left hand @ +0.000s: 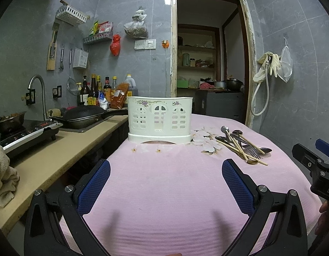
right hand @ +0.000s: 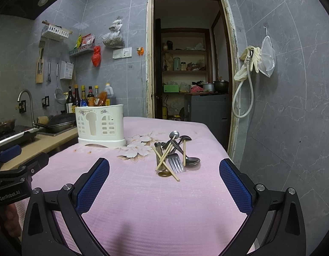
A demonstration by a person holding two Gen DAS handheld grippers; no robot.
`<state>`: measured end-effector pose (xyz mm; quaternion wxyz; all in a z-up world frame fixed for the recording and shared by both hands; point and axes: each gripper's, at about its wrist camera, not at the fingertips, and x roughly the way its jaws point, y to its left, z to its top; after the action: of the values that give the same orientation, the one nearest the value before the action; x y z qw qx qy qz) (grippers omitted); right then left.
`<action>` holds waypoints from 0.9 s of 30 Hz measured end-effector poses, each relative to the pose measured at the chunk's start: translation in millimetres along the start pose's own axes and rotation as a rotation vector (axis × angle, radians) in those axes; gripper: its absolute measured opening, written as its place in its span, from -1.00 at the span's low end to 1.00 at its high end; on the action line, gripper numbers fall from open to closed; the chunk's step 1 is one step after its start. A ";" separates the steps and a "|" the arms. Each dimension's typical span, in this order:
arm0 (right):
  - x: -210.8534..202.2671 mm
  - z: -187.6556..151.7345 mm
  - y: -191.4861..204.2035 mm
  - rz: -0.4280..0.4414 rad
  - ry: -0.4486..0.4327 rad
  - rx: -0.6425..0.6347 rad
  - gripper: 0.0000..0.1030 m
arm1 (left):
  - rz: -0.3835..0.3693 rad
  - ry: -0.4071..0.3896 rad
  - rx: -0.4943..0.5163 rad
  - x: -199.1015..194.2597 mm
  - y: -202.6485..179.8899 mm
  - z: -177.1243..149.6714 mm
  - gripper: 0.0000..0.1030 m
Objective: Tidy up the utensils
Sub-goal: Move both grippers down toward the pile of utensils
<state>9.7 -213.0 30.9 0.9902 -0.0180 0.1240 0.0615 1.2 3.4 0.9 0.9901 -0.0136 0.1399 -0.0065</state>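
While both tools hover low over the pink cloth on the counter, the left hand-held gripper has its blue pads spread wide, gripping nothing, facing the white utensil holder straight ahead. The right hand-held gripper is spread wide and empty too, aimed at the heap of utensils (fork, spoons, ladle and wooden chopsticks crossed over one another) lying on the cloth just right of the holder, beside the printed flowers.
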 end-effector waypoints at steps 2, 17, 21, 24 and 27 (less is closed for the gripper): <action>-2.4 2.5 -3.5 0.000 -0.001 -0.006 1.00 | -0.010 0.006 -0.006 2.0 0.5 2.6 0.98; 45.1 56.6 -37.8 0.030 -0.023 -0.136 1.00 | -0.142 0.089 0.080 69.3 -27.6 73.5 0.98; 75.6 74.3 -58.0 0.061 0.012 -0.149 1.00 | -0.182 0.149 0.112 102.7 -50.2 84.1 0.98; 100.4 86.0 -72.4 0.094 0.031 -0.143 1.00 | -0.209 0.179 0.133 130.8 -68.5 90.5 0.98; 126.4 91.4 -86.0 0.131 0.049 -0.126 0.97 | -0.229 0.206 0.147 156.6 -81.0 92.8 0.97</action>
<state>164.4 -278.8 89.8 0.9776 -0.0737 0.1452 0.1334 176.7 -77.8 49.0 0.9616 0.0439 0.2372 -0.1309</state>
